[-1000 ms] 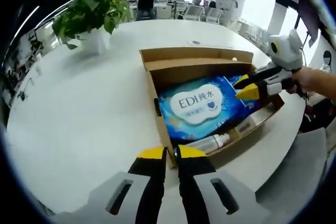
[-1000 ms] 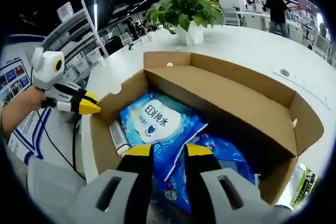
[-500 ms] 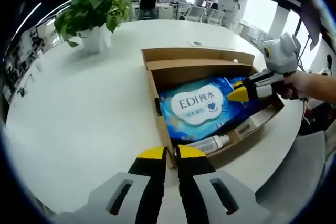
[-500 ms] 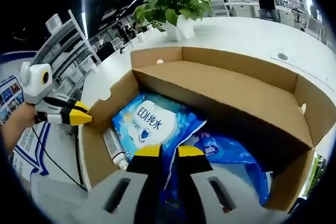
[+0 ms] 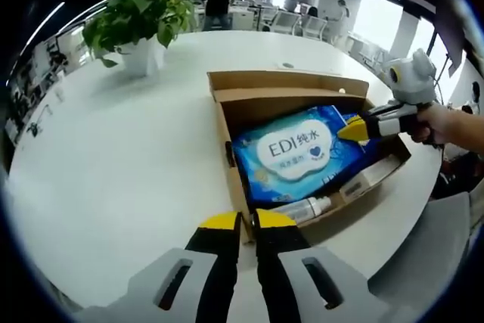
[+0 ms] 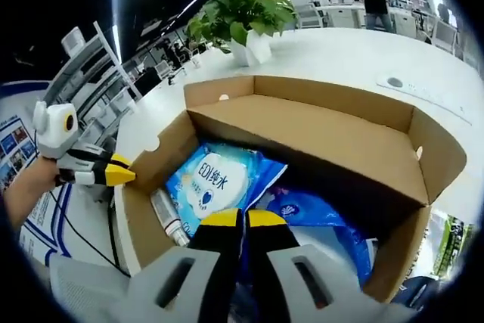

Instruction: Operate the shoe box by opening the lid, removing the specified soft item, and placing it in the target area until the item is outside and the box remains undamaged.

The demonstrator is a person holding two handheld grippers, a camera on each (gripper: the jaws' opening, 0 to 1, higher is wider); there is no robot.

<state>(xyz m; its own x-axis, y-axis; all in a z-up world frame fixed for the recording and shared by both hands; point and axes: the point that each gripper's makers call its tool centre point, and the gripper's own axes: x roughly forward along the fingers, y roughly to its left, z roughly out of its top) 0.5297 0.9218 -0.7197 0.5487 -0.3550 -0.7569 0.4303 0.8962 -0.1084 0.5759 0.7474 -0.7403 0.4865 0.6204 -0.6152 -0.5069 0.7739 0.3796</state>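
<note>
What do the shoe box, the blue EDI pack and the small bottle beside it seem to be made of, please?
Shoe box: plain brown cardboard, matte, with raw cut edges and folded flaps. EDI pack: soft plastic film, glossy, judging by its wrinkles and highlights, with a white printed label. Small bottle: probably clear or pale plastic with a white cap, though it is too small to be sure.

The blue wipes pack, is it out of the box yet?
No, still inside. The wipes pack lies within the cardboard box walls.

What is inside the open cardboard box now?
Inside the cardboard box lie a blue wipes pack, a small white bottle along one wall, and a second blue packet. Whatever lies beneath the packs is covered.
</note>
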